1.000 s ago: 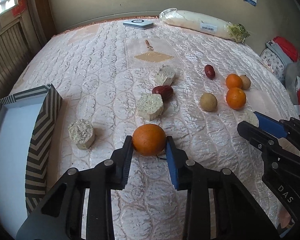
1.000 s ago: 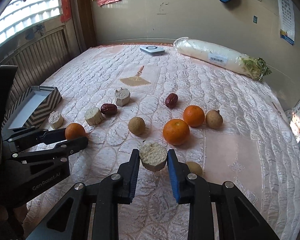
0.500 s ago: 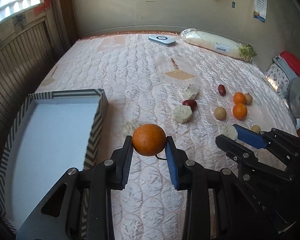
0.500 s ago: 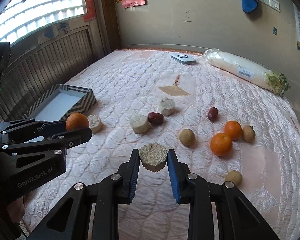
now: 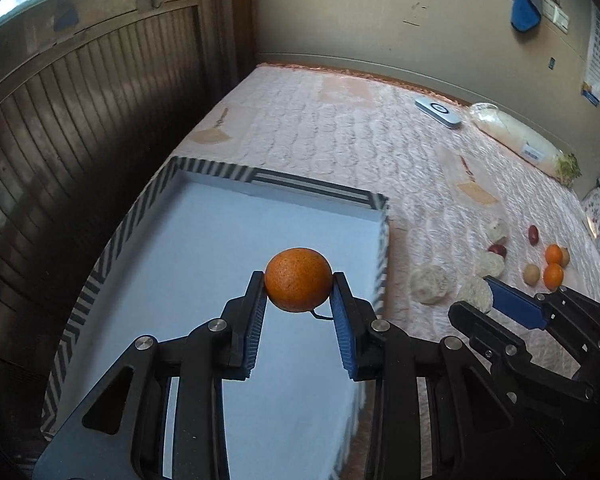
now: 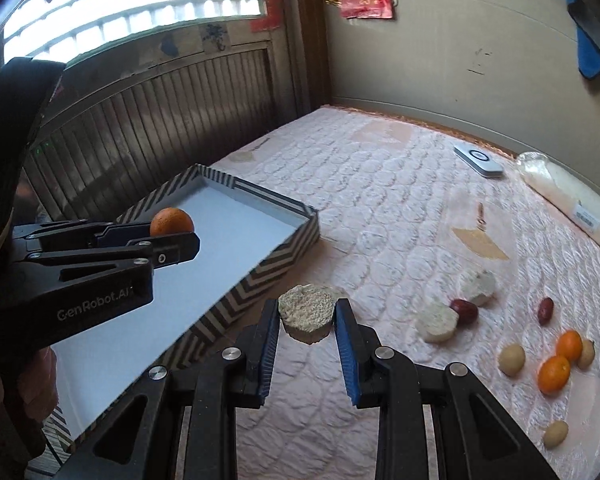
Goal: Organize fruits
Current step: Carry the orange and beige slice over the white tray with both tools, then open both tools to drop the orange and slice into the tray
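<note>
The left tongs (image 5: 299,285), closed on the round orange fruit (image 5: 298,279), have swung over the white zigzag-rimmed cardboard tray (image 5: 204,172) from the quilted bed; release looks next. The right tongs (image 6: 307,317), clamping a pale cut chunk (image 6: 307,313), trail beside the tray.

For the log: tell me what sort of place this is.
Probably a bedroom in a home: a quilted pink bed cover serves as the work surface, beside a barred window and a dark wood-panelled wall.
</note>
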